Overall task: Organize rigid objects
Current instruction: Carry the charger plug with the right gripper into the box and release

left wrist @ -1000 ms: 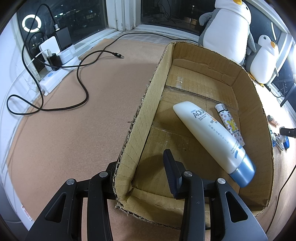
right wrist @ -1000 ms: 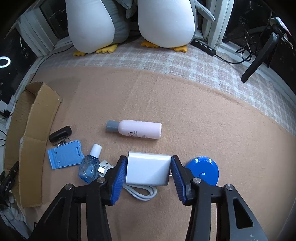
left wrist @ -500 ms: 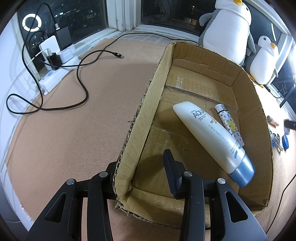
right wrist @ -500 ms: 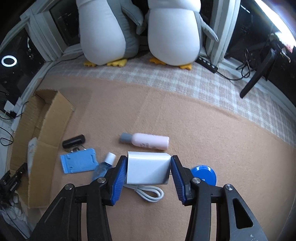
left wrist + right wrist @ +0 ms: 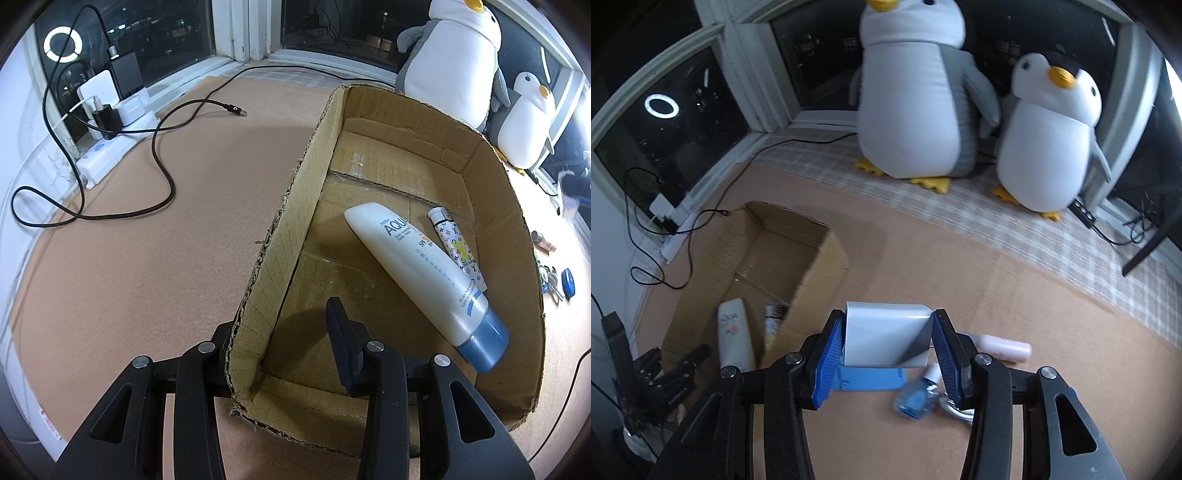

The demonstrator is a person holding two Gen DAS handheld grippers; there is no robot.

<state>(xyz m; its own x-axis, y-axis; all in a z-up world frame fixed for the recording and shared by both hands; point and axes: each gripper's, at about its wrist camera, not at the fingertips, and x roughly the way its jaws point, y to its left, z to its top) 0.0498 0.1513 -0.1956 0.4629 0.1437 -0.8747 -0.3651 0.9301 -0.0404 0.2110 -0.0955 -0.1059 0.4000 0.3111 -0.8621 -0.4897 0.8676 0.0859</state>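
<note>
Where cardboard box wall (image 5: 280,258) intervenes, left tongs (image 5: 284,339) half vanish.

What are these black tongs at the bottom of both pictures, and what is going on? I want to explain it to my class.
They are two-finger tools, one in each of a person's hands, each with a camera looking along its fingers. One picture comes from each. The left hand-held gripper is clamped on the wall of a cardboard box, which holds a white lotion tube and a small patterned tube. The right hand-held gripper holds a white charger block above a tan mat, where a pink bottle, a blue stand and a small blue bottle lie.
</note>
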